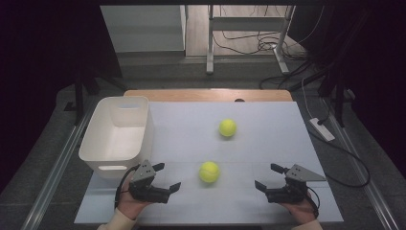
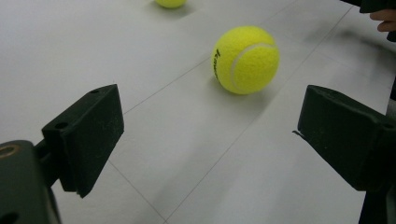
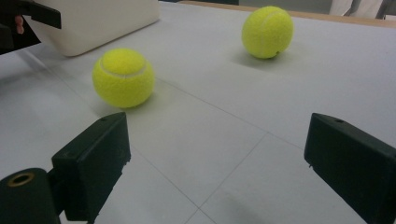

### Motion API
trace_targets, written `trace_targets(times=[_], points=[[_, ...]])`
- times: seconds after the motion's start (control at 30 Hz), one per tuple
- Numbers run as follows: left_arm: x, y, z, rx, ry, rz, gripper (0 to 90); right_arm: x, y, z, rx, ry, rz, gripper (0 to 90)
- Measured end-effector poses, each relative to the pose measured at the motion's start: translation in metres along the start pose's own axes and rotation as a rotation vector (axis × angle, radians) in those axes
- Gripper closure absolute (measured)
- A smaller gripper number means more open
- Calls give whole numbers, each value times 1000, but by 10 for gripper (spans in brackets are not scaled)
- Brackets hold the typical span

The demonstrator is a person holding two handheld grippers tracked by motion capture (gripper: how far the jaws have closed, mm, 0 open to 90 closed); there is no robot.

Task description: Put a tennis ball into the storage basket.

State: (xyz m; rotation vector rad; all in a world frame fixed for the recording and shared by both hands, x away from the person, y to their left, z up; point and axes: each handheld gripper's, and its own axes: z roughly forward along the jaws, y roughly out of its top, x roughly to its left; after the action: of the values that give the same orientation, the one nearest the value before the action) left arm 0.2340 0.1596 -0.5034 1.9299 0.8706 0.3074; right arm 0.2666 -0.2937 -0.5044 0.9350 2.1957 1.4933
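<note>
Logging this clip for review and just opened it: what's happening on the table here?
A person holds a gripper in each hand at the near edge of the table. The left gripper and right gripper both have their jaws open and hold nothing. The near tennis ball lies between them, untouched. A second tennis ball sits farther back, and a white bin stands at the left.

The surface [image 1: 268, 143] is pale grey-white with thin seam lines, and a wooden strip [image 1: 208, 94] runs along its far edge. Around it the floor [image 1: 43, 158] is grey. Beyond the far edge stands a white metal frame [image 1: 249, 28] with loose cables [image 1: 268, 45] under it. Both sides of the room are dark.
</note>
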Motion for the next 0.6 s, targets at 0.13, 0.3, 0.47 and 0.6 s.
trace_targets(times=[0.13, 0.3, 0.47, 0.6], points=[[-2, 5, 3, 7, 1, 9, 80, -1, 0, 1, 6, 3, -2, 72], [-1, 10, 5, 6, 3, 3, 80, -2, -2, -1, -1, 3, 4, 73], [-2, 15, 11, 19, -4, 4, 81, -2, -2, -2, -2, -5, 4, 74], [-4, 19, 13, 22, -13, 7, 81, -1, -1, -3, -8, -5, 6, 74]])
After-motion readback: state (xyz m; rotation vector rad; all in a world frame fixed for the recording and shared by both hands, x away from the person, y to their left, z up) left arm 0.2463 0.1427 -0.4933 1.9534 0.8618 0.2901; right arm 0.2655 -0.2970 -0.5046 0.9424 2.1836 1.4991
